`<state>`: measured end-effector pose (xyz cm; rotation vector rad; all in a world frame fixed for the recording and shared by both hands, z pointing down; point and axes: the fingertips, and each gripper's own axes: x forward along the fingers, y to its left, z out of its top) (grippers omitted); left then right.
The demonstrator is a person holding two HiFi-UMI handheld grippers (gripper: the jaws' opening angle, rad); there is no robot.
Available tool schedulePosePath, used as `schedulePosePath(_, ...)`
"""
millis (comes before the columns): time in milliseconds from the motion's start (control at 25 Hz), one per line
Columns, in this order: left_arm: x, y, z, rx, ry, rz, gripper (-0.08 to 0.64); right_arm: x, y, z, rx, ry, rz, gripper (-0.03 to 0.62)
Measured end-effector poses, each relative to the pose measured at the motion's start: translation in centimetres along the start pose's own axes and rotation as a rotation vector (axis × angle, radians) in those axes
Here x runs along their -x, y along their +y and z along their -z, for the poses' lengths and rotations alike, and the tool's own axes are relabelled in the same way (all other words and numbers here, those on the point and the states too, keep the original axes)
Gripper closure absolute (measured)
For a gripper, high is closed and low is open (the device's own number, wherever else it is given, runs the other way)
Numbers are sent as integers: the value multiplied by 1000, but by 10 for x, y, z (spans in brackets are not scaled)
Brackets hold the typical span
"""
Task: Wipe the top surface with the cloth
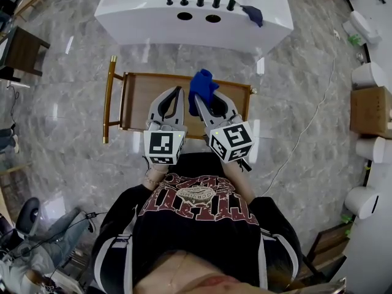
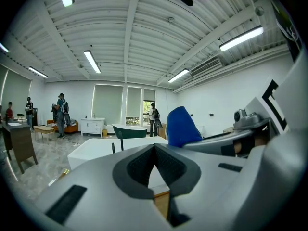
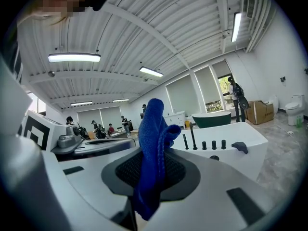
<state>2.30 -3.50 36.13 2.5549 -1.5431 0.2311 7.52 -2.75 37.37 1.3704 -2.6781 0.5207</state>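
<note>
So, step in hand: we carry the bright blue terry cloth [image 1: 202, 84] above the brown wooden-topped, brass-framed bench [image 1: 139, 100]; by our reading, wiping has not yet begun.
Right gripper [image 3: 152, 177]: fingers clenched on the cloth, which stands up out of them, near the bench's far edge.
Left gripper [image 2: 154, 153]: fingers pressed together, nothing between them.
Next move: we judge the cloth must come down flat onto the top, then sweep edge to edge.
Hard to make out: whether the cloth touches the wood; the bench's near edge is hidden behind both grippers.
</note>
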Motion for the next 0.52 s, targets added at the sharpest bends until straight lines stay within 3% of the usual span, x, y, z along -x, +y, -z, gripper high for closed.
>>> schedulePosePath(520, -8, 3, -1, 1, 12, 9, 512, -11, 0, -1, 16, 28, -12, 503)
